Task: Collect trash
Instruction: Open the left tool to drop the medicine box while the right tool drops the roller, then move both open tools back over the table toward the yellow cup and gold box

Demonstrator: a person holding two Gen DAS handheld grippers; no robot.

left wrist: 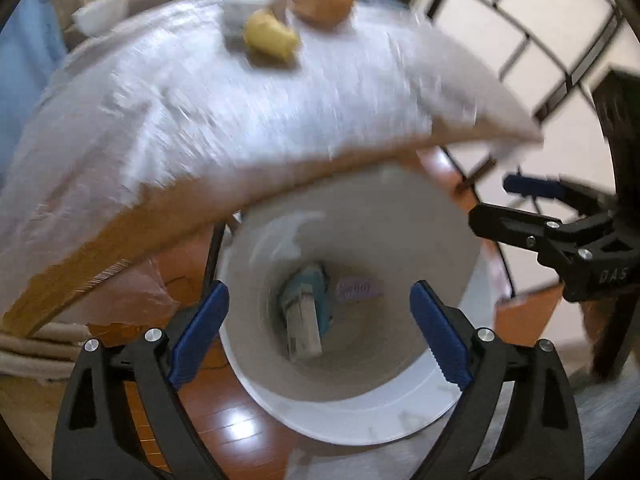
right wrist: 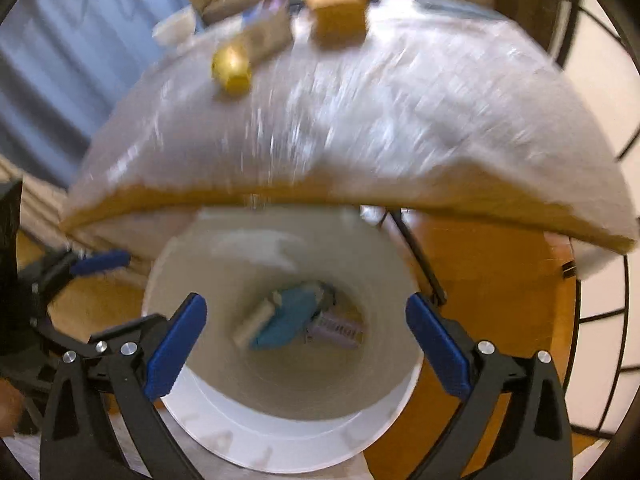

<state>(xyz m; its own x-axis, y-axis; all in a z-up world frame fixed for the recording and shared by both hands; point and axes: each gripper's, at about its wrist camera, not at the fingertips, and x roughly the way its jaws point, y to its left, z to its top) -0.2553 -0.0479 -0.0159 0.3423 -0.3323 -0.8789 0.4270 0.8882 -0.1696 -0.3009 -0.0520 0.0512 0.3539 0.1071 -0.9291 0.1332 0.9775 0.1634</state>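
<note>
A white bin (left wrist: 352, 428) stands on the wooden floor just below the table edge. Both grippers hang over its mouth. At the bottom lie a teal-and-white packet (left wrist: 306, 312) and a purple wrapper (left wrist: 358, 288). My left gripper (left wrist: 320, 292) is open, with nothing between its blue pads. At the right edge of the left wrist view, my right gripper (left wrist: 492, 200) also stands open. The right wrist view shows the same bin (right wrist: 280, 440) holding the teal packet (right wrist: 286, 318), the purple wrapper (right wrist: 336, 330) and a white roll (right wrist: 252, 322). There my right gripper (right wrist: 306, 302) is open and empty.
The table (left wrist: 200, 120), under a shiny plastic cover, overhangs the bin's far side. On it lie a yellow crumpled lump (left wrist: 272, 36), a brown box (left wrist: 322, 0) and a grey box (left wrist: 240, 12). A paper screen (left wrist: 520, 20) stands to the right.
</note>
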